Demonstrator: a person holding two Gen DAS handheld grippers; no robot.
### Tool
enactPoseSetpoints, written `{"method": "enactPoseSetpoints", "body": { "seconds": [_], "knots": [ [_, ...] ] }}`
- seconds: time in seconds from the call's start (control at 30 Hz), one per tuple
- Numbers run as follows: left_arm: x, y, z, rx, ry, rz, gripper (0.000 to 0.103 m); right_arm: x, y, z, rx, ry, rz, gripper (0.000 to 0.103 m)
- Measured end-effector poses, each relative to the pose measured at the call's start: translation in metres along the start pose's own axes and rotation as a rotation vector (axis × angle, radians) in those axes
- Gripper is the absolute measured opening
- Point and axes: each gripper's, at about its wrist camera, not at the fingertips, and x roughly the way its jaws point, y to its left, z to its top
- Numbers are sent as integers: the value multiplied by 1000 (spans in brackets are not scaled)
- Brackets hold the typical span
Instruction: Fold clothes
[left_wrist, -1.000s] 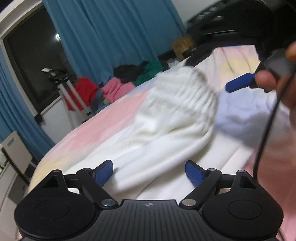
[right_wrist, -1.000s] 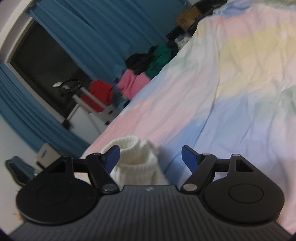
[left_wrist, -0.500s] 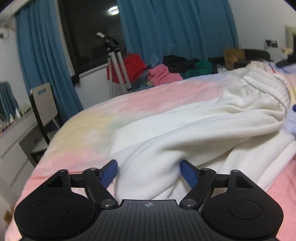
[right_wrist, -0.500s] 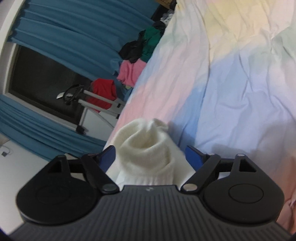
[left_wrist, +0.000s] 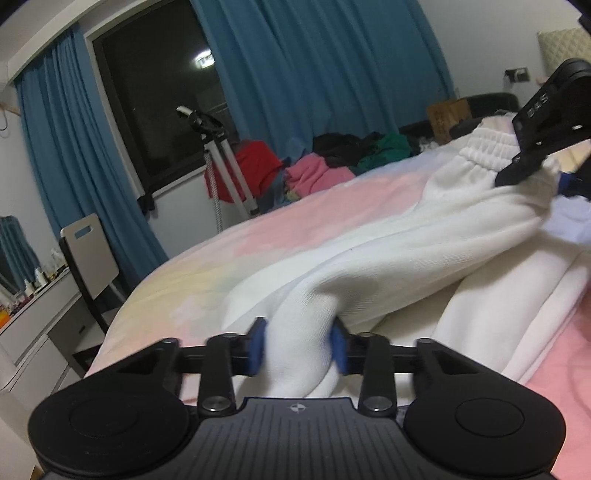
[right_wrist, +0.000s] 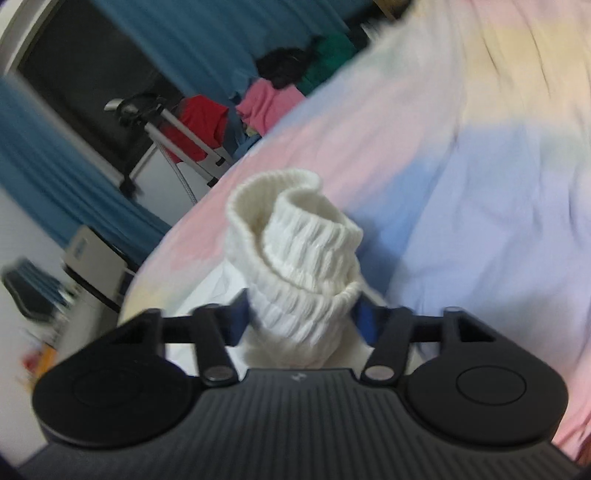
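Observation:
White sweatpants (left_wrist: 388, 258) lie stretched across the pastel rainbow bedsheet (left_wrist: 258, 236). My left gripper (left_wrist: 297, 349) is shut on a bunched fold of the pants near the bed's near edge. My right gripper (right_wrist: 301, 319) is shut on the ribbed elastic waistband (right_wrist: 295, 243), which curls up between its blue pads. In the left wrist view the right gripper (left_wrist: 543, 122) shows at the far right, holding the waistband end (left_wrist: 491, 147) raised.
A pile of pink, red, green and black clothes (left_wrist: 325, 162) lies beyond the bed's far side. A tripod (left_wrist: 225, 162) stands by the dark window and blue curtains. A chair (left_wrist: 92, 258) and desk (left_wrist: 33, 314) stand at left.
Both grippers have closed from open onto the white pants: the left on a fold, the right on the waistband. The waistband end has lifted a little.

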Motion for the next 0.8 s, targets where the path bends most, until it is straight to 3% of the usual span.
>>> {"method": "enactPoseSetpoints", "body": {
  "seconds": [0.1,0.2,0.3,0.4,0.53,0.7,0.8],
  "knots": [
    [-31,1,-4,53,-35,-33,22,-9,-2,8,4,-41,56,35],
    [-59,-4,-11,164,-49,-114,20,-17,-14,15,62,-55,83,34],
    [-67,-13,-23,256,-8,-175,18,-12,-37,15,183,15,41,35],
    [-61,-19,-32,283,46,-188,18,-8,-60,11,321,97,54,40],
    [-57,-14,-33,242,72,-200,18,-4,-59,8,293,131,4,72],
    [-55,-5,-31,170,94,-216,18,16,-54,-4,226,219,-48,87],
    [-53,0,-30,133,106,-222,18,24,-47,-7,230,242,-2,89]
  ]
}}
